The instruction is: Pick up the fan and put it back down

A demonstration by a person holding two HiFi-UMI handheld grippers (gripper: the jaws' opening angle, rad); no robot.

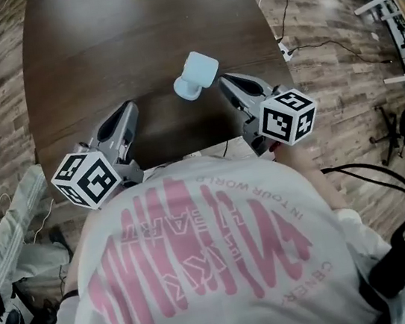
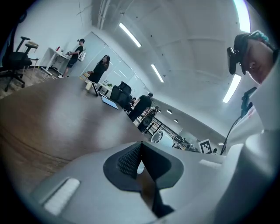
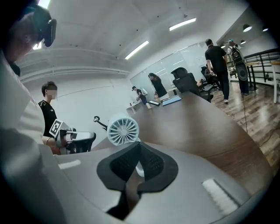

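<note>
A small pale-blue fan (image 1: pixel 195 75) stands on the dark brown table (image 1: pixel 130 32), just ahead of me. My right gripper (image 1: pixel 222 79) lies right of it, tips close beside the fan's head, jaws shut with nothing in them. In the right gripper view the fan (image 3: pixel 123 130) shows its round grille just beyond the closed tips of the right gripper (image 3: pixel 139 144). My left gripper (image 1: pixel 130 105) is to the fan's left, well apart from it, and its jaws are shut and empty too. From the left gripper (image 2: pixel 141 144) the fan (image 2: pixel 157 136) looks small and distant.
The table's near edge (image 1: pixel 186 154) runs just before my body. Wooden floor with cables (image 1: pixel 306 47) lies to the right. Several people (image 3: pixel 217 57) and office chairs (image 3: pixel 186 81) stand round the table's far end, where a laptop (image 2: pixel 109 102) sits.
</note>
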